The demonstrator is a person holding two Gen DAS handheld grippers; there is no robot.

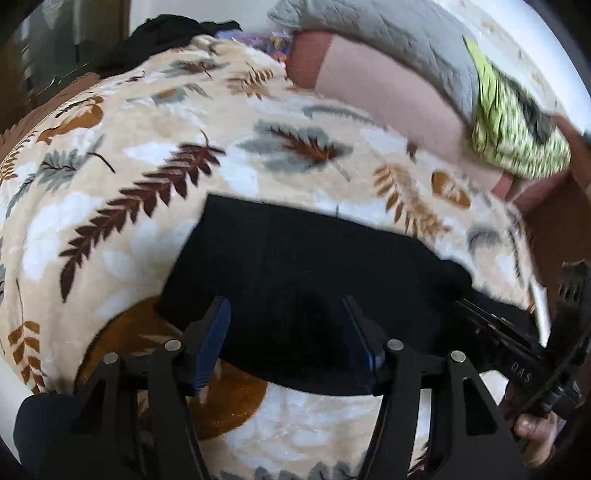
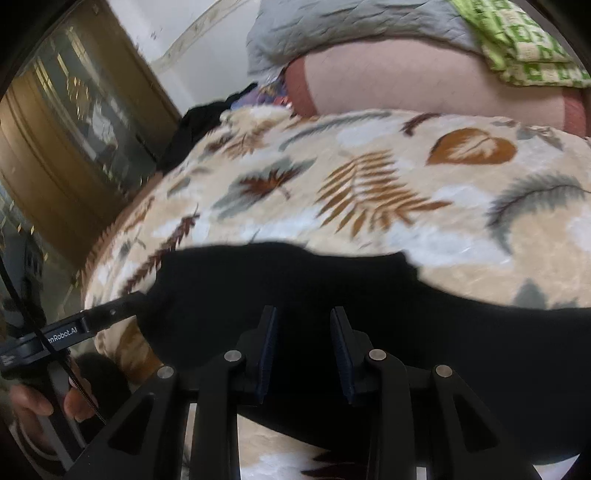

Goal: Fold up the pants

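Observation:
Black pants (image 1: 295,266) lie flat on a leaf-patterned blanket (image 1: 147,166), folded into a dark block. My left gripper (image 1: 288,332) is open, its blue-padded fingers standing over the near edge of the pants. The right gripper's body shows at the right edge of the left wrist view (image 1: 517,354). In the right wrist view the pants (image 2: 369,295) spread across the lower frame. My right gripper (image 2: 304,350) is open just above the cloth, with nothing between its fingers. The left gripper's finger (image 2: 110,310) reaches the pants' left edge.
A pink bolster (image 1: 388,92), a grey quilt (image 1: 369,29) and a green patterned cloth (image 1: 517,125) lie at the far side of the bed. More dark clothing (image 1: 166,37) is piled at the far left corner. A wooden cabinet with glass (image 2: 66,129) stands to the left.

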